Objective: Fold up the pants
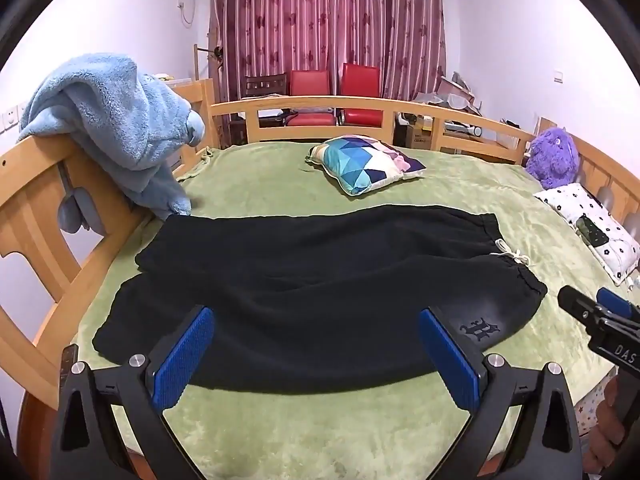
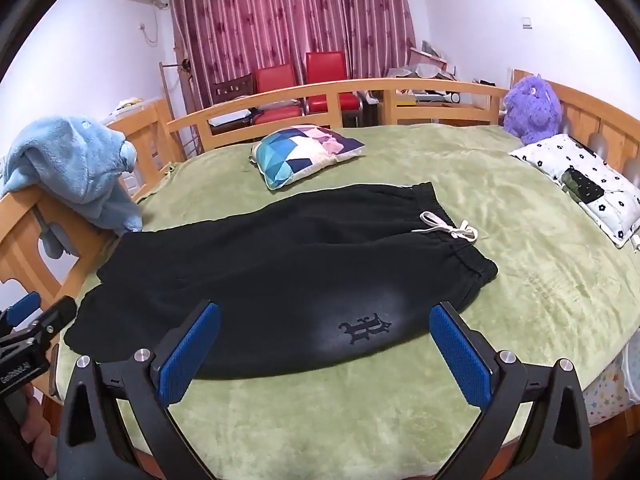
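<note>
Black pants (image 1: 320, 292) lie flat across a green bedspread (image 1: 320, 432), waistband with a white drawstring (image 1: 512, 256) to the right, leg ends to the left. They also show in the right wrist view (image 2: 280, 280), with a dark logo (image 2: 364, 328) near the front edge. My left gripper (image 1: 316, 344) is open and empty, held above the pants' near edge. My right gripper (image 2: 324, 344) is open and empty, above the near edge by the logo. The right gripper's tip shows at the left view's right edge (image 1: 600, 320); the left gripper shows at the right view's left edge (image 2: 36, 328).
A blue fleece blanket (image 1: 116, 120) hangs over the wooden bed rail (image 1: 40, 200) at left. A patterned cushion (image 1: 364, 164) lies beyond the pants. A purple plush toy (image 1: 554, 158) and a white pillow (image 1: 596, 224) sit at the right. Red chairs (image 1: 336, 92) stand behind the bed.
</note>
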`<action>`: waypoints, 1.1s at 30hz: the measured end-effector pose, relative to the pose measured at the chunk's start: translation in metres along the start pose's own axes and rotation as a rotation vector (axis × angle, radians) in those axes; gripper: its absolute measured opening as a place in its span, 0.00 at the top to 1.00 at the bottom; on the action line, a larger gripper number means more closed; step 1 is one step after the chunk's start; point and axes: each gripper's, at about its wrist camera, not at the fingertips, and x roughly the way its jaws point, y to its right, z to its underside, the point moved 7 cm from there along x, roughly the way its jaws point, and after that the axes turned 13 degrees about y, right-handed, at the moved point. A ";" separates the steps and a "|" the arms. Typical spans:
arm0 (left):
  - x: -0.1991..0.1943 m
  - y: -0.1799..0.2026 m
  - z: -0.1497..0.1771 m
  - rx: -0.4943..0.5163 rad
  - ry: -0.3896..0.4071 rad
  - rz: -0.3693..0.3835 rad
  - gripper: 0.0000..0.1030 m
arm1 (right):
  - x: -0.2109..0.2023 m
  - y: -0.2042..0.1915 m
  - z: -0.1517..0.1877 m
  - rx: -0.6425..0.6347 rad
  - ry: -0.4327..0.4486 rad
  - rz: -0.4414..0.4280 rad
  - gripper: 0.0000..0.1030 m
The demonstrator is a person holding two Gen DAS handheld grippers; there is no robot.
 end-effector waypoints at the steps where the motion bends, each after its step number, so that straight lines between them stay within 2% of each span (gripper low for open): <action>1: 0.001 -0.001 0.000 0.000 0.004 0.000 0.00 | 0.003 0.000 0.001 0.001 -0.004 0.001 0.00; 33: 0.018 -0.008 0.007 -0.022 -0.032 0.011 0.00 | 0.011 0.002 0.003 0.012 -0.013 0.011 0.00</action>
